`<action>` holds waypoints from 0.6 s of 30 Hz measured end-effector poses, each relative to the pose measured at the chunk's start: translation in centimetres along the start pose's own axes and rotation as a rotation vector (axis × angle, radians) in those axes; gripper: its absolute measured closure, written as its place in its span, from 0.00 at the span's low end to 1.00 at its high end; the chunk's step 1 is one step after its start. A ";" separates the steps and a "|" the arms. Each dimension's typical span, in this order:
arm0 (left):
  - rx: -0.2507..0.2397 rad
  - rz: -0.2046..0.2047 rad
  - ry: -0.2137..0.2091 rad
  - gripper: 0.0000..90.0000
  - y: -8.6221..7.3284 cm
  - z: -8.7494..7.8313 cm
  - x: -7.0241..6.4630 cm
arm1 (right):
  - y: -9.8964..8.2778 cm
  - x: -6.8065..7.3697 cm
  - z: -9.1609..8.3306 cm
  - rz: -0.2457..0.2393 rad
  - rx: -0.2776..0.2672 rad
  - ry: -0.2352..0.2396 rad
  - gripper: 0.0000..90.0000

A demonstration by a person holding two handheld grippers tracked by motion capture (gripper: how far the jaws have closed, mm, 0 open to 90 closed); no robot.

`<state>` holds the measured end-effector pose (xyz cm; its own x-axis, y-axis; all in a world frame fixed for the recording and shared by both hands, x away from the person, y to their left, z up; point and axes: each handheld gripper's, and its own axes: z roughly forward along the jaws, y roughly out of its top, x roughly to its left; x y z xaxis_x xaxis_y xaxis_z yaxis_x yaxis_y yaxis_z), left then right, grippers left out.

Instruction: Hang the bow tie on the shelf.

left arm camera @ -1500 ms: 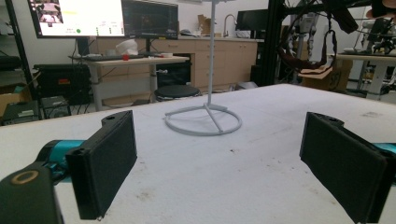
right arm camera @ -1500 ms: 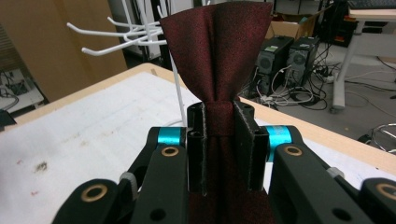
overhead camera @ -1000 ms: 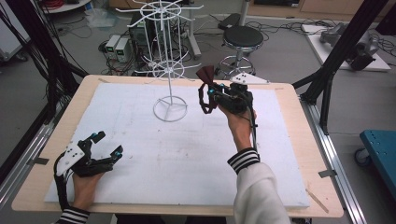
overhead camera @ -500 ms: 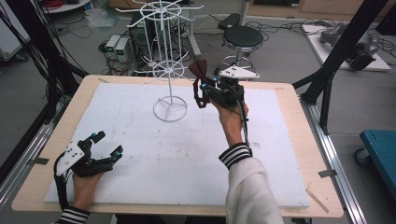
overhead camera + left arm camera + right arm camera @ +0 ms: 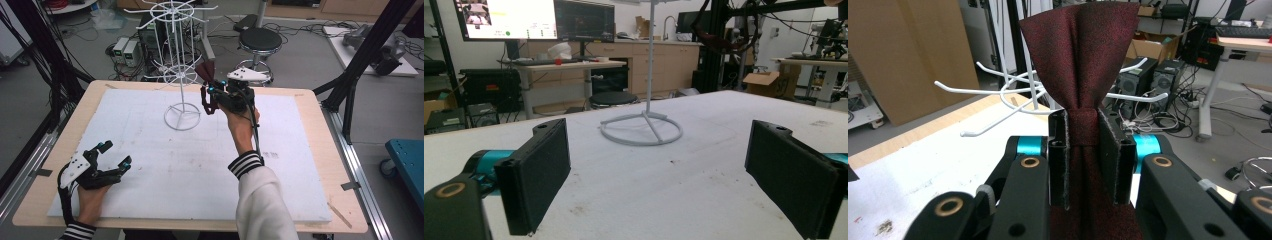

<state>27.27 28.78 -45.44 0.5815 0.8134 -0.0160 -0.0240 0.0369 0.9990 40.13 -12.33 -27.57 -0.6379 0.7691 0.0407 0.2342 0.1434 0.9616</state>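
Note:
A dark red bow tie (image 5: 1083, 75) is pinched at its centre knot by my right gripper (image 5: 1083, 160), whose pads press on both sides of the knot. From above, the right gripper (image 5: 217, 95) holds the bow tie (image 5: 206, 72) raised just right of the white wire rack (image 5: 179, 75), near its lower ring of hooks. The rack's arms (image 5: 998, 97) spread behind the tie. My left gripper (image 5: 111, 156) rests low at the table's front left, open, nothing between its jaws. The rack's round base (image 5: 641, 130) lies ahead of the left gripper (image 5: 656, 175).
The white mat (image 5: 150, 165) covers the wooden table (image 5: 320, 150). A black stool (image 5: 260, 40) and computer boxes (image 5: 125, 50) stand on the floor behind the far edge. Black frame posts (image 5: 360, 65) rise at the right.
The right hand has carried the bow tie left and slightly up, closer to the rack's lower hooks. The left gripper has stayed put.

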 end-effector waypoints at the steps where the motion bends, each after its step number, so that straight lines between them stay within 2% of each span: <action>1: 0.000 0.000 0.000 0.13 0.0 0.0 0.0 | 0.0 0.0 0.1 0.003 0.000 0.002 0.85; 9: 0.000 0.000 0.000 0.13 0.0 0.0 0.0 | -0.1 0.3 0.5 0.021 0.004 0.006 0.85; 18: 0.002 0.002 -0.001 0.13 0.0 0.0 0.0 | 0.2 1.0 1.3 0.013 0.009 0.017 0.85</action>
<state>27.27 28.80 -45.43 0.5820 0.8131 -0.0139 -0.0233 0.0338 0.9992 40.48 -10.75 -27.67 -0.6472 0.7601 0.0582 0.2493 0.1389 0.9584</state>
